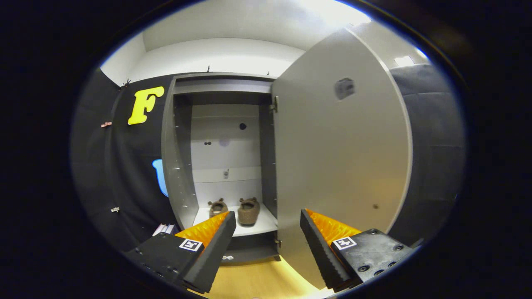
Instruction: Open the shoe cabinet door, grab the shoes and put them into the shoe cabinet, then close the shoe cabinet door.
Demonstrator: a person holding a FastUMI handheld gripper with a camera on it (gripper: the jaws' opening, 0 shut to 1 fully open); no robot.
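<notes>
The grey shoe cabinet stands open beyond the fingers. Its door is swung wide, its lower edge just ahead between the spread fingers. Two brown fuzzy shoes sit side by side, upright, on the bottom shelf.

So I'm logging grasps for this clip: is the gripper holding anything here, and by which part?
Nothing is held. The gripper is open, its fingers apart; the open cabinet door stands edge-on ahead of the gap, and the shoes sit on the cabinet shelf beyond.
</notes>
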